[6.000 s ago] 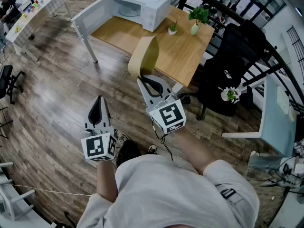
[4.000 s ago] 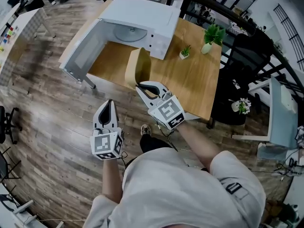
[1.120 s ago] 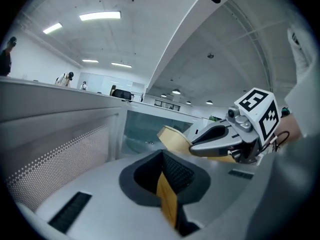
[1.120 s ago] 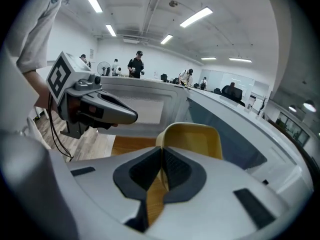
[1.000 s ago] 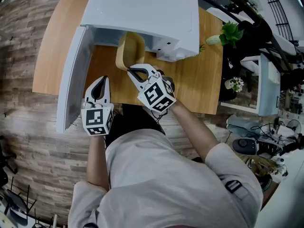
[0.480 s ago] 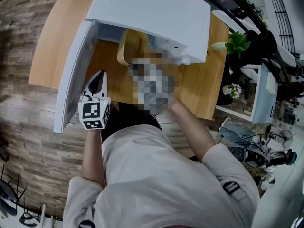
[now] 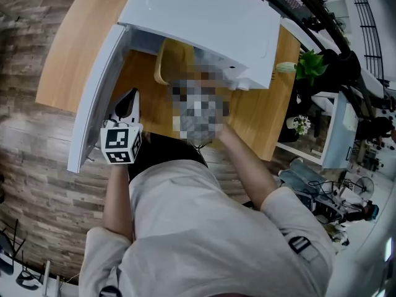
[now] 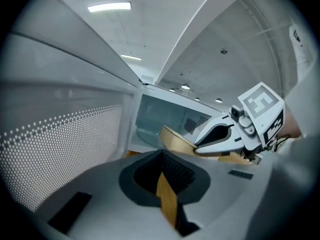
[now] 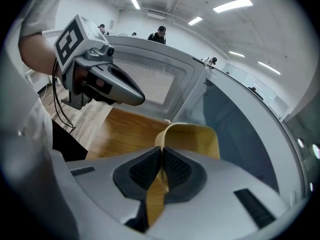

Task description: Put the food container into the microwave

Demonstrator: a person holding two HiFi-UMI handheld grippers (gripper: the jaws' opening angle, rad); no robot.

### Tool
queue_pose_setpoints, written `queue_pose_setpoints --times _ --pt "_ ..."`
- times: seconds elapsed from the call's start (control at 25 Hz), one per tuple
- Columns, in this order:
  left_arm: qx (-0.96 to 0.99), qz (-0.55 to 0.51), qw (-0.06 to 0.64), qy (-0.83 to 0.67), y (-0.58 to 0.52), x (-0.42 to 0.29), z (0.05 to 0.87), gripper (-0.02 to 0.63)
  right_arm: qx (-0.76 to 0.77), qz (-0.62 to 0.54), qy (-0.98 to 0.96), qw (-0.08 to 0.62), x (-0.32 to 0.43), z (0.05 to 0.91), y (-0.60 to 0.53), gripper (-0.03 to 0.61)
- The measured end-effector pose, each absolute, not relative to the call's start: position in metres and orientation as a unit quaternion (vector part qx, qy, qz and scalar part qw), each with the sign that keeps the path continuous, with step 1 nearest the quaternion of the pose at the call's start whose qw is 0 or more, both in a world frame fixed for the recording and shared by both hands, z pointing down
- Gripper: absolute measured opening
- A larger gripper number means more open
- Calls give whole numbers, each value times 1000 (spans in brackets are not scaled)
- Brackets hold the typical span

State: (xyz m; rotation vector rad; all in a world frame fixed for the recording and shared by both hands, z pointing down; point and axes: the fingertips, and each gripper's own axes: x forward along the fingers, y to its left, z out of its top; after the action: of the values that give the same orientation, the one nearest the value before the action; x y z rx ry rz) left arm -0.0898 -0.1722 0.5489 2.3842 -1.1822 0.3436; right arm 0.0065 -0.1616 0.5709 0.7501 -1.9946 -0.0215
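The food container [image 9: 192,139] is a tan, thin-walled tub, held tilted on edge. My right gripper [image 9: 162,151] is shut on its rim, right at the open mouth of the white microwave [image 7: 198,17]. From the head view the container [image 7: 168,60] pokes partly under the microwave's top edge, and a mosaic patch covers the right gripper. My left gripper [image 7: 129,98] hovers beside the open door [image 7: 93,98], left of the container, and holds nothing. Its fingertips meet in the left gripper view [image 8: 161,156], which also shows the container [image 8: 175,139] and the right gripper [image 8: 200,145].
The microwave stands on a wooden table [image 7: 253,116], its door swung out to the left past the table edge. A potted plant [image 7: 309,60] and a small white-flowered pot [image 7: 301,124] are off to the right. Plank floor [image 7: 37,147] lies to the left.
The person has walked up to the table with the container in the right gripper. Over the last second both grippers have sunk a little and the container has neared the microwave's opening.
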Motion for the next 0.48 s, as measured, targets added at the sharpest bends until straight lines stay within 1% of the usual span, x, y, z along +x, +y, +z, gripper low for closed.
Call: queue_pose_setpoints --times 0.48 --pt "859 144 223 -438 -179 -87 561 12 300 -20 -814 497 12 577 -172 18"
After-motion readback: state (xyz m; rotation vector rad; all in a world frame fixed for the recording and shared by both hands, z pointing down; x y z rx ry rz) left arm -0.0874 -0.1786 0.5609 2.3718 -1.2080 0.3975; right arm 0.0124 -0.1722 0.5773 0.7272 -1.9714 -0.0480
